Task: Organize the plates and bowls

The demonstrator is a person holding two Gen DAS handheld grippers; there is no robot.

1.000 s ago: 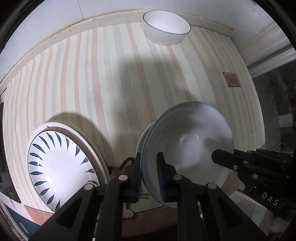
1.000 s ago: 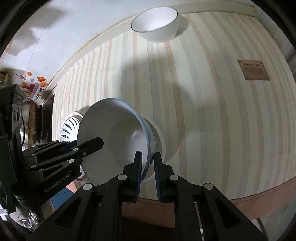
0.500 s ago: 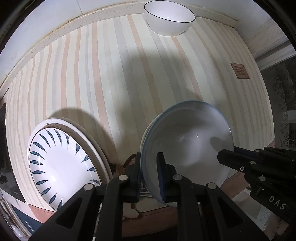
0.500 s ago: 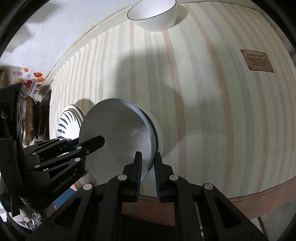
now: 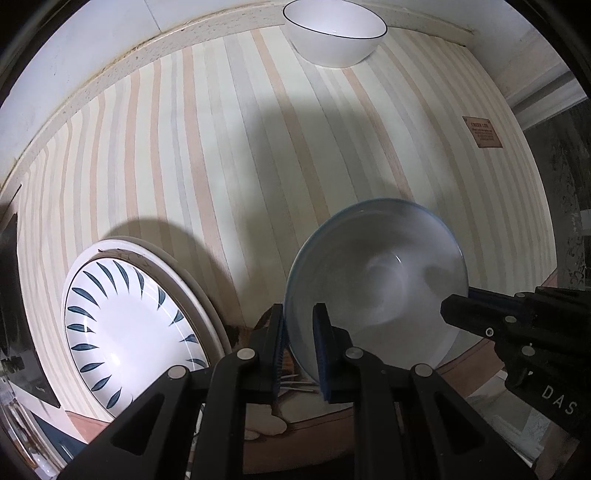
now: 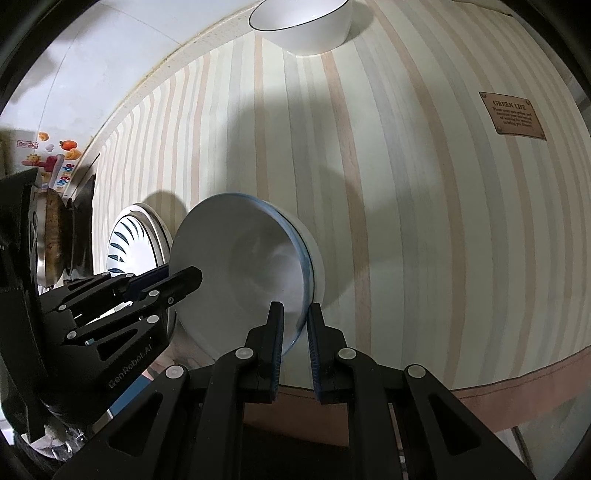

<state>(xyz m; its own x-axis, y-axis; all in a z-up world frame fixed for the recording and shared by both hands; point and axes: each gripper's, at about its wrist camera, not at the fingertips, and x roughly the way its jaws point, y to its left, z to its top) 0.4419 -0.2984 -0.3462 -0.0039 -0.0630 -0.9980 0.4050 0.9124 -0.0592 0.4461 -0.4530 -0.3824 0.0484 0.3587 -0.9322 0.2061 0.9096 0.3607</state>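
A pale bowl with a blue rim is held above the striped tablecloth by both grippers. My left gripper is shut on its left rim. My right gripper is shut on its right rim and shows in the left wrist view. The bowl tilts toward the cameras. A white plate with blue leaf marks lies to the left, on a larger plate. A white bowl with a dark rim stands at the far edge by the wall.
A brown label is sewn on the cloth at the right. A pan and a stove lie beyond the plates on the left. The table's front edge is near the grippers.
Both grippers have carried the blue-rimmed bowl a little forward and up over the cloth. The far white bowl now sits higher in both views. Both grips are unchanged.
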